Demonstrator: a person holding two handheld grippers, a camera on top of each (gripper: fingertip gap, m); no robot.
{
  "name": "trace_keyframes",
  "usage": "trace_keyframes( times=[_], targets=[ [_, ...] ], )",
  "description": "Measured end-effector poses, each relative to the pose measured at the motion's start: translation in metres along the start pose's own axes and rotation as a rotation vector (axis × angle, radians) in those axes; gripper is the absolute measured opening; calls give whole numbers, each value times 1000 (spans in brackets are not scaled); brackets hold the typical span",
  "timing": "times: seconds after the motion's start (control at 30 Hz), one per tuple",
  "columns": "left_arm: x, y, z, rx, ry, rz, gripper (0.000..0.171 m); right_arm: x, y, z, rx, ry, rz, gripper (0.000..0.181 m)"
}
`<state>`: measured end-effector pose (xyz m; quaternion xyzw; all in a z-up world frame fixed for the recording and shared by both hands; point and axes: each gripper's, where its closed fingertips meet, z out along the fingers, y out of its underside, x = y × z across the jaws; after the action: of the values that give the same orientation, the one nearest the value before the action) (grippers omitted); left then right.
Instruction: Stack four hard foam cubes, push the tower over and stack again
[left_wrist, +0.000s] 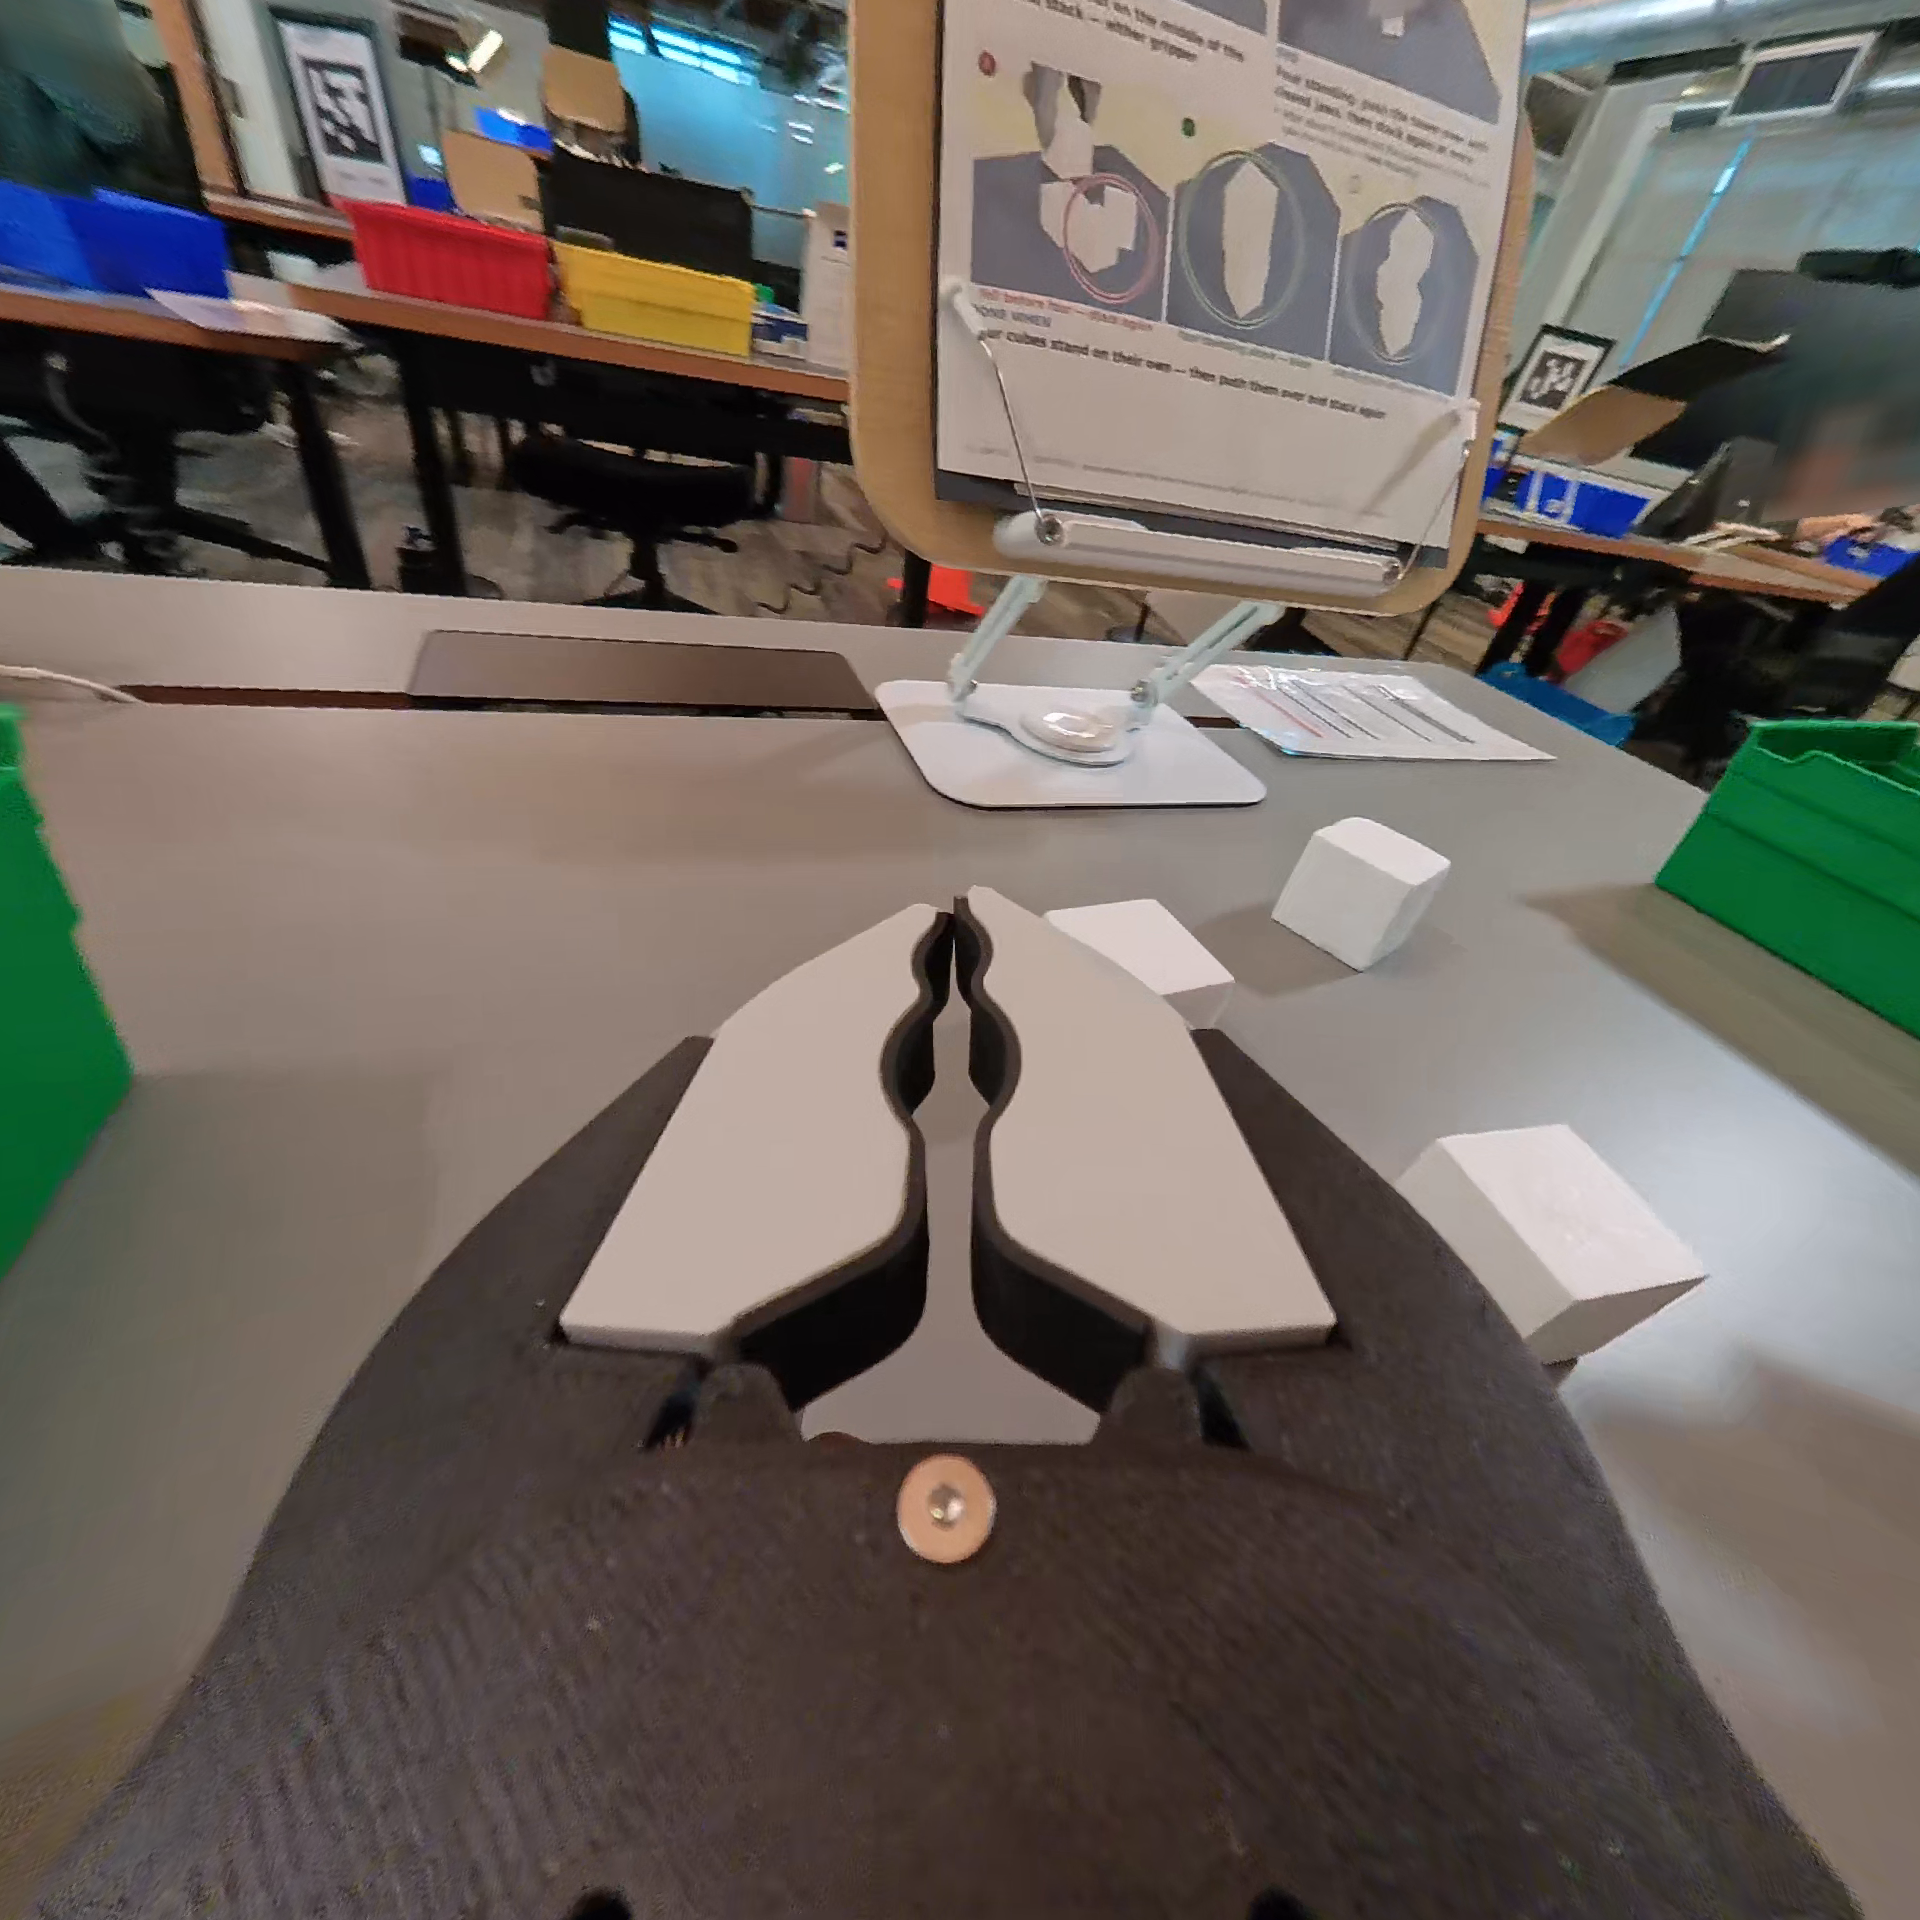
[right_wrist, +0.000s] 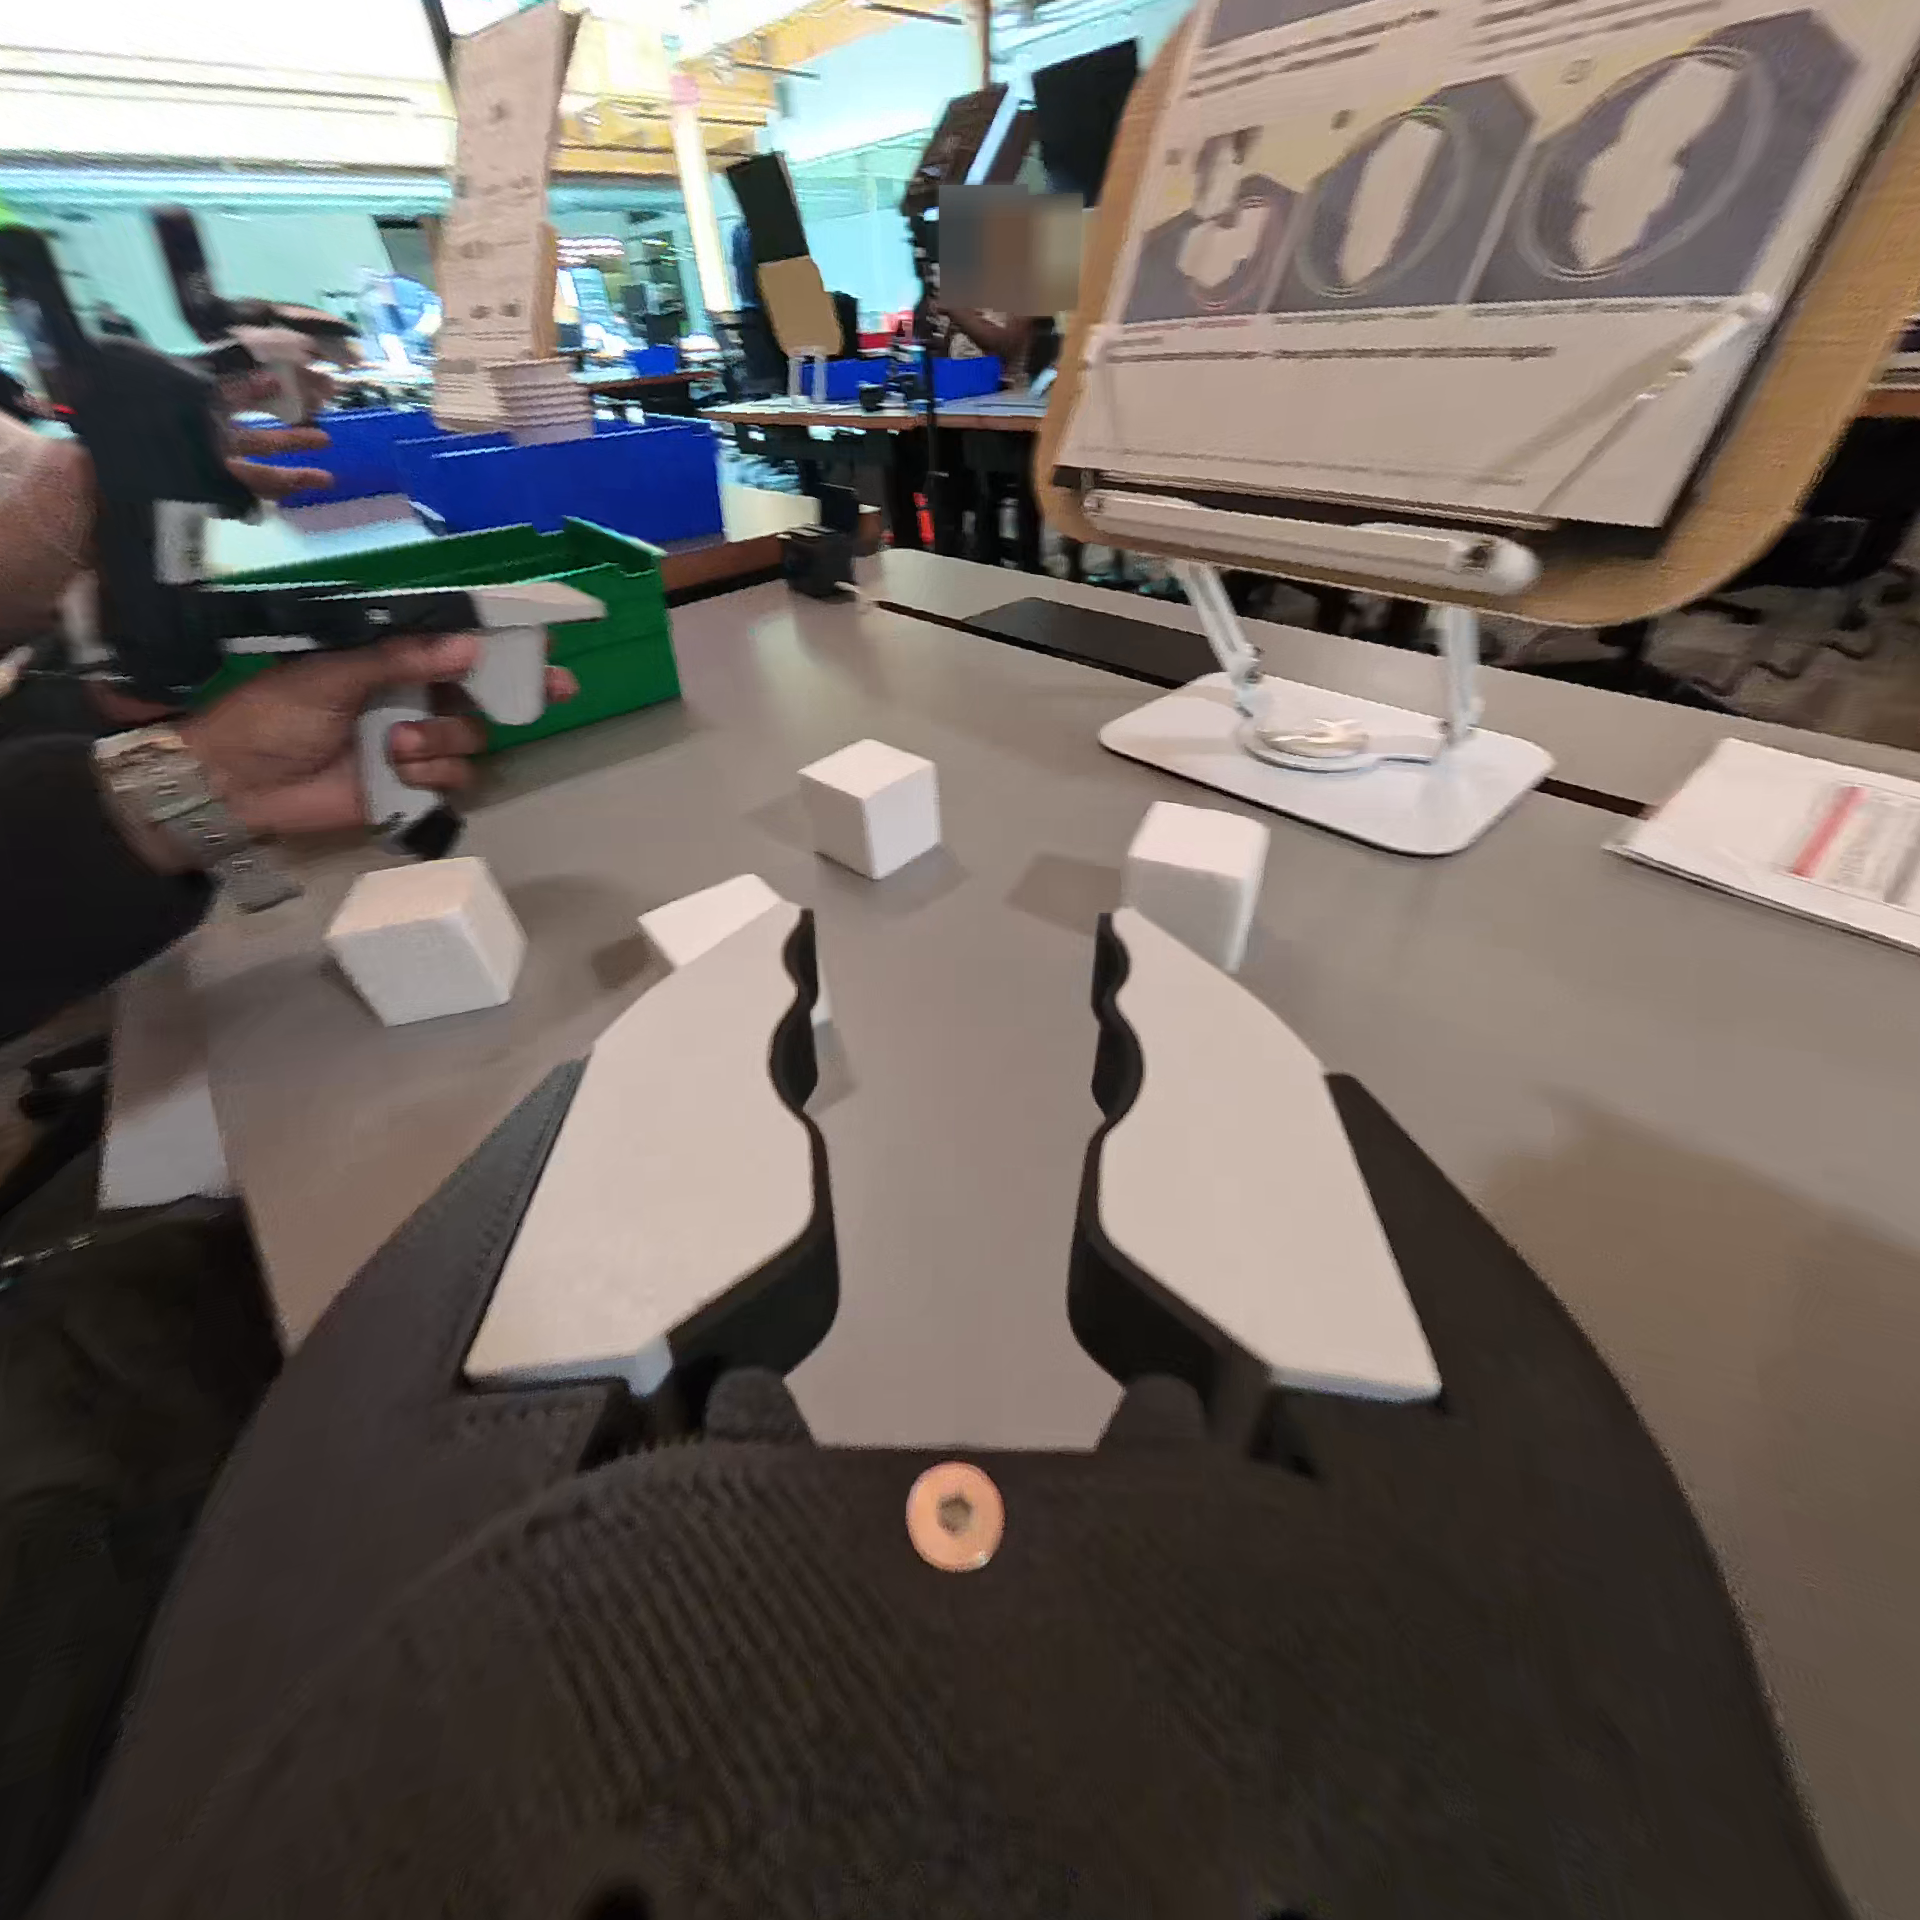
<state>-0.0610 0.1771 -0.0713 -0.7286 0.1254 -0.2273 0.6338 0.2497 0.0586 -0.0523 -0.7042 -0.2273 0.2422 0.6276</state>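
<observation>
In the left wrist view my left gripper (left_wrist: 954, 914) is shut, its pads touching with nothing between them, above the grey table (left_wrist: 520, 935). A white cube (left_wrist: 1143, 954) lies just right of its tips, with two more white cubes farther right (left_wrist: 1359, 891) and nearer (left_wrist: 1548, 1236). In the right wrist view my right gripper (right_wrist: 956, 935) is open and empty. A white cube (right_wrist: 712, 920) sits partly behind its left finger and another (right_wrist: 1195, 878) just beyond its right fingertip. Two more cubes lie ahead (right_wrist: 871, 805) and at the left (right_wrist: 426, 951). The left gripper (right_wrist: 540, 608) shows at the left, held by a hand.
A document stand with a white base (left_wrist: 1070, 743) (right_wrist: 1330, 769) rises at the table's back. Green bins stand at the left (left_wrist: 42, 987) (right_wrist: 582, 623) and right (left_wrist: 1808, 862). A sheet of paper (right_wrist: 1787, 842) lies at the far right. One gripper's finger ends stand about 35 centimeters off the other's. The white cube (left_wrist: 1143, 954) is closer to my left gripper, around 15 centimeters from its tips; the right tips are 30 centimeters off. It turns up in the right wrist view (right_wrist: 859, 769) as well.
</observation>
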Motion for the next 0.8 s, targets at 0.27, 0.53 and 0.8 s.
trace_keyframes(
  times=[0.27,0.53,0.8],
  targets=[
    [-1,9,22,-48,38,-18,8,-44,20,22,-66,-121,-88,64],
    [-2,26,12,-115,62,-63,10,-73,54,70,-181,-258,-214,59],
    [-27,25,-24,-112,-53,-102,19,-89,78,105,-291,-370,-301,65]
  ],
)
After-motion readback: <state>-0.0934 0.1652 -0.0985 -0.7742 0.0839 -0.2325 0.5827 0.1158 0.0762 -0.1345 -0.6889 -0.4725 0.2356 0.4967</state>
